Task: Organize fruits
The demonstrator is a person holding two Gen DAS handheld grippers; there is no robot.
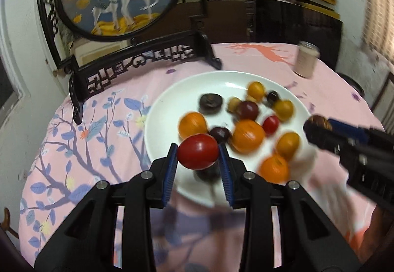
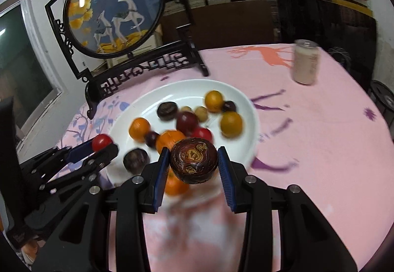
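The left gripper (image 1: pixel 198 154) pinches a red tomato (image 1: pixel 197 151) over the white plate's (image 1: pixel 172 89) near rim; the right gripper (image 2: pixel 193 163) clamps a dark brown fruit (image 2: pixel 194 163). Oranges (image 1: pixel 247 135) and plums (image 1: pixel 247 109) crowd the plate, a framed deer screen (image 2: pixel 114 8) stands far left, a can (image 2: pixel 305 61) far right.

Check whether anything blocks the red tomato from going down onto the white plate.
A dark fruit lies on the white plate right beneath the red tomato held in the left hand-held gripper. Bare plate shows to its left.
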